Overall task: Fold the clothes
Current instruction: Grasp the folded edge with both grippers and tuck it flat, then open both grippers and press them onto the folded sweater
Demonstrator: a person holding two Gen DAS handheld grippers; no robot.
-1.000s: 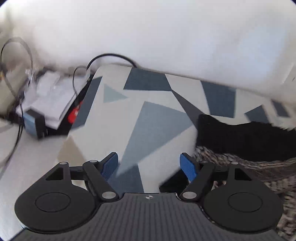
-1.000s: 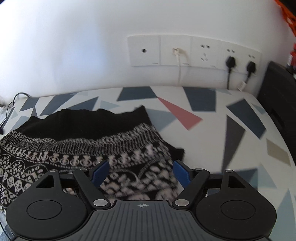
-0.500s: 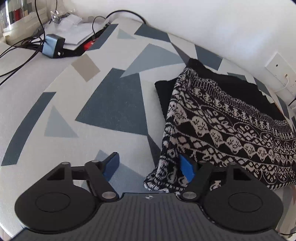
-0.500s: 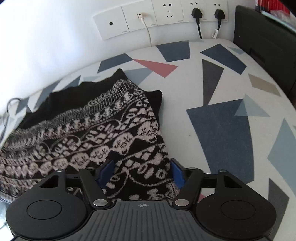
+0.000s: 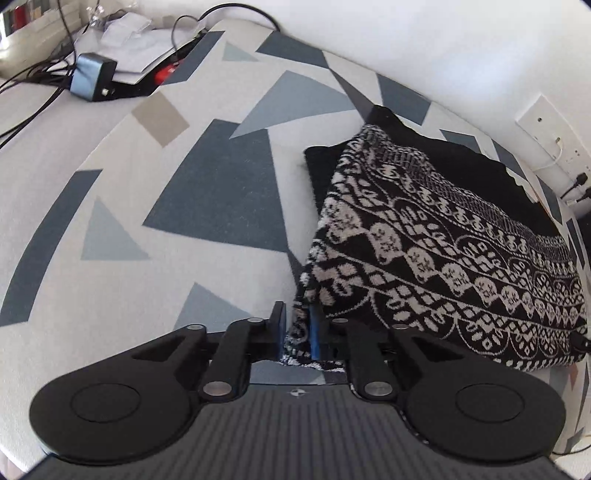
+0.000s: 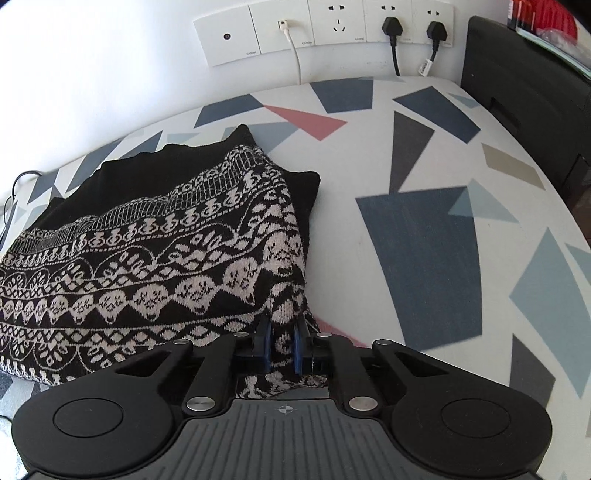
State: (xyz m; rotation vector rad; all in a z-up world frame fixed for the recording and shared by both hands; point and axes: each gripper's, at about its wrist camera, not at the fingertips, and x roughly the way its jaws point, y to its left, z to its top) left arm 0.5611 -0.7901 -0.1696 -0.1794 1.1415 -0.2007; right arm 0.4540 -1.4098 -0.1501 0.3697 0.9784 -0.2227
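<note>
A black and white patterned knit sweater [image 5: 424,251] lies folded on a table covered with a cloth of grey and blue triangles [image 5: 207,192]. My left gripper [image 5: 298,334] is shut on the sweater's near left corner. In the right wrist view the same sweater [image 6: 155,266] fills the left half, and my right gripper [image 6: 283,349] is shut on its near right corner. Both corners are lifted slightly, and the patterned layer rises off a plain black layer beneath.
At the far left a grey power adapter [image 5: 92,75], papers and black cables [image 5: 33,92] lie beside the table. On the wall are sockets with two black plugs [image 6: 393,27] and a white cable. A black box [image 6: 524,96] stands at the right edge.
Both grippers came down to the sweater's near corners and closed on them; they were open half a second ago.
</note>
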